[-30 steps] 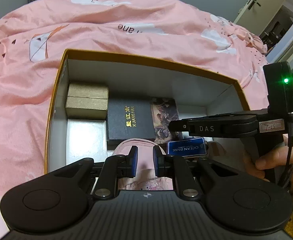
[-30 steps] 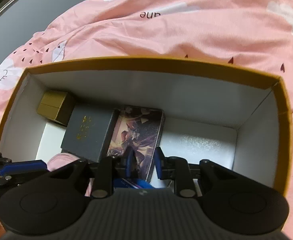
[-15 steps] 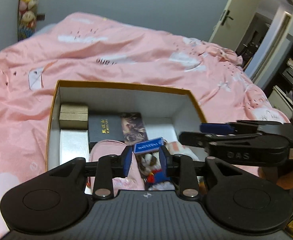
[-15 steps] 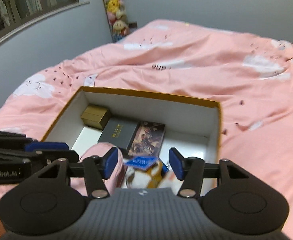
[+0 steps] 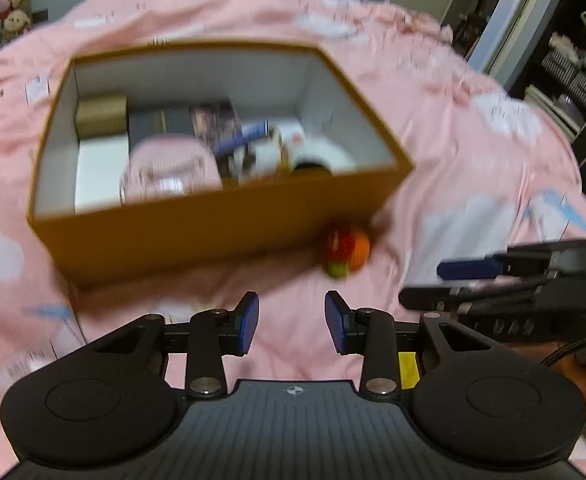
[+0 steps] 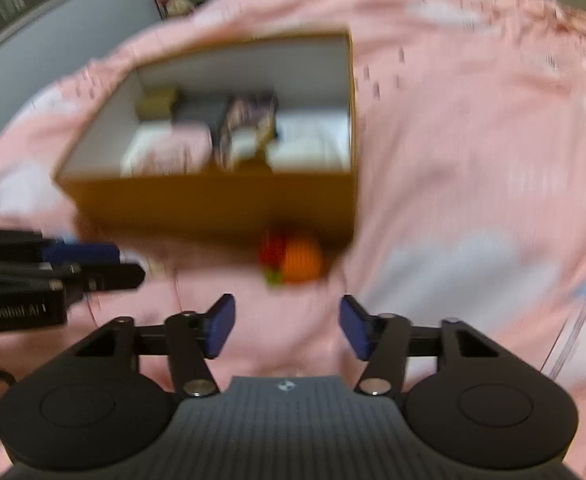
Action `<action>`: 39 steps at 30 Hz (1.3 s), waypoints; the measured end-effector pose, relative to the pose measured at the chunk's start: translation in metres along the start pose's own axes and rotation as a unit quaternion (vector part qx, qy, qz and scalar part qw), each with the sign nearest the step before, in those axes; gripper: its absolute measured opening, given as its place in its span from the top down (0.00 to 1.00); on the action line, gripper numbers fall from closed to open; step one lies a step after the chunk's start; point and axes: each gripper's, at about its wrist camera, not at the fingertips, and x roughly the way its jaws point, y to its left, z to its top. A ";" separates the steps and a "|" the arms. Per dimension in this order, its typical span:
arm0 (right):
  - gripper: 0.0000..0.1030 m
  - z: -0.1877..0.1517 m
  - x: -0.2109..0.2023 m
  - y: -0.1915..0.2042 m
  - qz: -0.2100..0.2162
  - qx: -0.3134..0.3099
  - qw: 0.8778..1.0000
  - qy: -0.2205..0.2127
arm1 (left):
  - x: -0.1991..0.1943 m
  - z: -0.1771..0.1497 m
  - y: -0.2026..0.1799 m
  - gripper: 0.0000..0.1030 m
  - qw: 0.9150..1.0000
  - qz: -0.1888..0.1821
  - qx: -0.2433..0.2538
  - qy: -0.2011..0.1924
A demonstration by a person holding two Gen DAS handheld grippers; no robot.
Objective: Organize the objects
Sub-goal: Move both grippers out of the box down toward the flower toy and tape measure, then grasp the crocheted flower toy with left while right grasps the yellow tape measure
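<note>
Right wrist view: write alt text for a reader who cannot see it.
Open black tongs with blue pads hover empty over a pink patterned bedspread, pointing at a small red-and-orange ball lying against the near wall of an open mustard-yellow cardboard box holding blurred items. The other tongs enter from the left.

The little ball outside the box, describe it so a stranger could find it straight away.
On the pink bedspread sits an open tan box. The ball lies on the cover against the box's near wall. It alone is outside the box, coloured orange, red and green.
</note>
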 end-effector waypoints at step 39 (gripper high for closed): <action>0.47 0.004 0.007 -0.018 -0.033 -0.034 0.999 -0.002 | 0.055 0.028 -0.021 0.41 0.999 -0.050 -0.002 -0.004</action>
